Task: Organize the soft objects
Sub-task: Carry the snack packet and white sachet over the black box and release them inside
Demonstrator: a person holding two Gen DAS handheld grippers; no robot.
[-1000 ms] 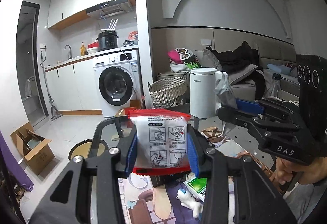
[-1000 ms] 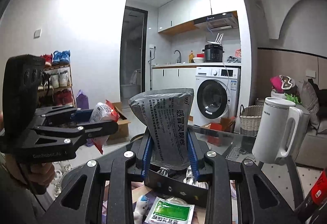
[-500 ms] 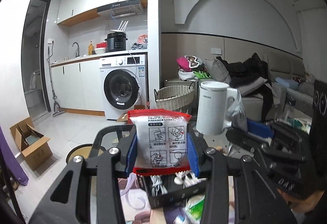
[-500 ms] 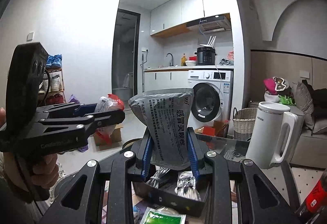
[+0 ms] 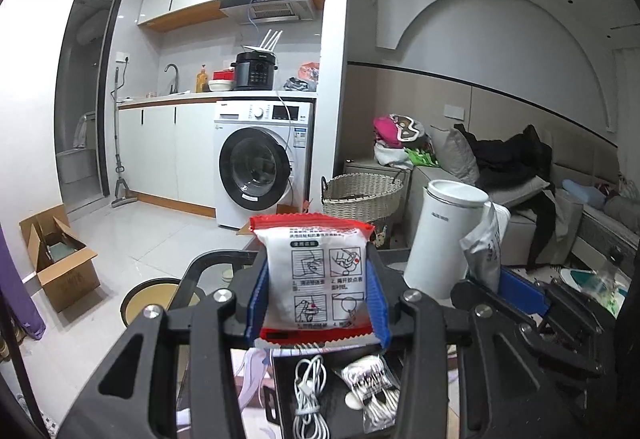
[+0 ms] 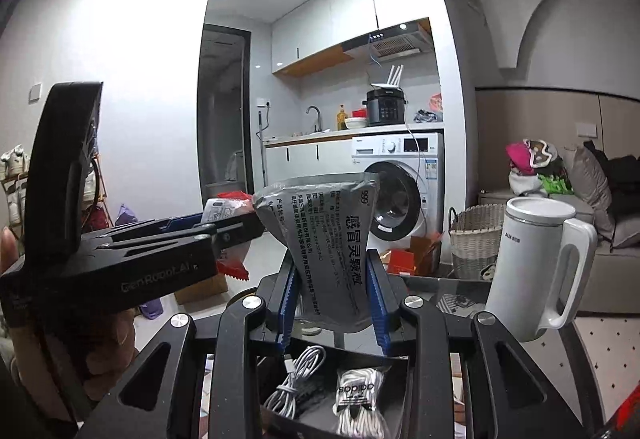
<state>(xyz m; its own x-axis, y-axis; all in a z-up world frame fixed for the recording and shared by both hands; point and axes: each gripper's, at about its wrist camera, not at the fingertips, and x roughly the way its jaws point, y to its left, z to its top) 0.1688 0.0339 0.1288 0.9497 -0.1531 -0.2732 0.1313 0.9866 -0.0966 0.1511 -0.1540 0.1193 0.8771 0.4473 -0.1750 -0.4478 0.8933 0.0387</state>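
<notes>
Two grippers hold packets: left gripper (image 5: 318, 299) a red-edged sachet (image 5: 316, 275), right gripper (image 6: 332, 303) a grey pouch (image 6: 326, 239); below both sits a black tray (image 6: 396, 367) of cables, white kettle (image 6: 536, 271) right.

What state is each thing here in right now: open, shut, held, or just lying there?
Left gripper: shut on the red-edged white packet, held upright.
Right gripper: shut on the grey sachet, upright.
Black tray: open-topped, holding a coiled white cable and bagged white cords.
White kettle: upright.
Washing machine: door shut.

Bright ceiling glare, sharp centre, fisheye-bent dark edges.
</notes>
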